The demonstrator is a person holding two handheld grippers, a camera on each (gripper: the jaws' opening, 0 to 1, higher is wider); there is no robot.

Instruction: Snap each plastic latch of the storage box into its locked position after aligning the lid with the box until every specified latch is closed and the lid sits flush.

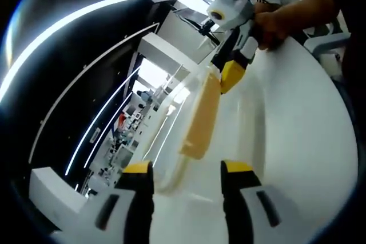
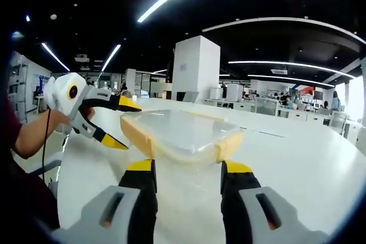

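On the white table (image 2: 320, 164), you are flanking the light, slippery storage box (image 2: 180, 135) with both grippers (image 2: 187, 170) (image 1: 186, 170) released; press its stiff yellow latches (image 2: 229, 146).

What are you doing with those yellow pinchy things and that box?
A person holds a hand-held gripper in each hand and is closing up a clear storage box with yellow latches on a white table. The left hand-held gripper is open beside one end of the box. The right hand-held gripper is open too, just in front of the box's near side. Neither is gripping it.
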